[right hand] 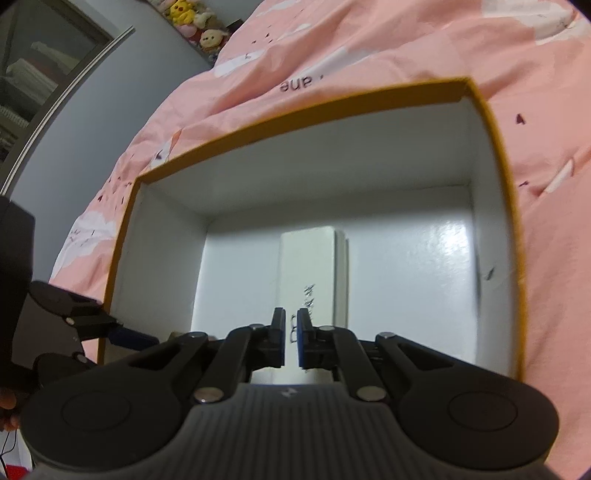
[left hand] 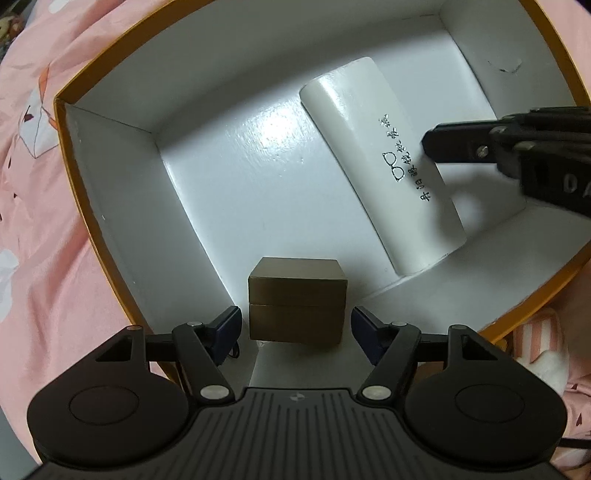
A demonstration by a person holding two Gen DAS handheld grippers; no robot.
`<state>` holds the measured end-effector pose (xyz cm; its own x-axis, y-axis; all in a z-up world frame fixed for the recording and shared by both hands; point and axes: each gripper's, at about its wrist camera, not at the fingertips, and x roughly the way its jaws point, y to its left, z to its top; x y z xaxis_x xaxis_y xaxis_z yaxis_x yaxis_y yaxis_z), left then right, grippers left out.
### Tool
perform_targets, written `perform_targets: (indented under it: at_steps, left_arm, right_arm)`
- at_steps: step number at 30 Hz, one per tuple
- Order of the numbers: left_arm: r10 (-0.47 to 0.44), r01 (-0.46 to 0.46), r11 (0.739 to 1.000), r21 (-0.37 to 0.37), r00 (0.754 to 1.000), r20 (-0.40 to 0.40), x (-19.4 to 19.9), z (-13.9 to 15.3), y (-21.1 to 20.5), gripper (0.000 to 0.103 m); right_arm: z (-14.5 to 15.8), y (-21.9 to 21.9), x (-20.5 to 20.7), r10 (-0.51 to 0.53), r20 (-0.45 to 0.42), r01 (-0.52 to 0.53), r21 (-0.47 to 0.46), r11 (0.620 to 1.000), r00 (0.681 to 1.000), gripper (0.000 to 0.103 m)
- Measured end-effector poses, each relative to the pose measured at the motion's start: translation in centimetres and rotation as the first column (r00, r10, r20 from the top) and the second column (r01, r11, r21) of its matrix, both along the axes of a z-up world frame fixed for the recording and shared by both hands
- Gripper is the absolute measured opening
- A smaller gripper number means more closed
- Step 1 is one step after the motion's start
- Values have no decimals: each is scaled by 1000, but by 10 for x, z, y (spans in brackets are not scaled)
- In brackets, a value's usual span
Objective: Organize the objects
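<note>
An orange box with white inner walls (left hand: 110,184) (right hand: 332,177) lies open on pink bedding. Inside it, a small brown lidded box (left hand: 297,291) stands on the floor near one wall. My left gripper (left hand: 295,318) points straight down around it, open, with a thin gap between each blue pad and the box. A white glasses case with black print (left hand: 373,147) (right hand: 306,266) lies flat deeper in the box. My right gripper (right hand: 291,326) (left hand: 430,144) hovers over the case's printed end, shut with nothing between its pads.
A pink patterned duvet (right hand: 369,44) surrounds the box. Plush toys (right hand: 195,22) sit at the far end by a grey wall. A striped soft thing (left hand: 535,332) lies just outside the box wall. One blue finger (right hand: 133,338) of the left gripper shows in the right wrist view.
</note>
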<state>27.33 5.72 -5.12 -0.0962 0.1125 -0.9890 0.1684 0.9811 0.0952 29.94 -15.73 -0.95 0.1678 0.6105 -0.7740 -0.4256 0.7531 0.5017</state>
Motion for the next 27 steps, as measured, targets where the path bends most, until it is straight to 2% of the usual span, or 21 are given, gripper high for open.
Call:
perform_targets:
  at_steps: [4,7,9,12,14,17,27]
  left_arm:
    - [36,-31,997,-70,996,75,-8,21,16,79]
    - [85,-52,982,-179,980,179,-21,52,36,78]
    - [119,-58,971,-233,959,258,-33,73,51,78]
    - [168,-77,965,-250,915,367,-51,94,71,75]
    - [197,-94,962,-257,890,412,-51,103,82,74]
    - [231,-117,954,-275,870,435,-48,104,84,74]
    - [323,-171,915,-364,852,411,-60,81,106,73]
  right_arm:
    - [-2,7,-8,44,9,-44,15,999,999,8]
    - [-3,17,-12,82,16,-82,16,996,997,8]
    - [-4,27,-14,112,14,-112,6,994,994,8]
    - [-5,50,-16,176,16,-176,-21,984,984,8]
    - [-9,67,-16,216,-5,-216,-44,975,976,8]
    - [-14,87,-15,266,-35,-268,-63,961,963,7]
    - [-22,122,-21,395,-102,-400,-30,916,913,6]
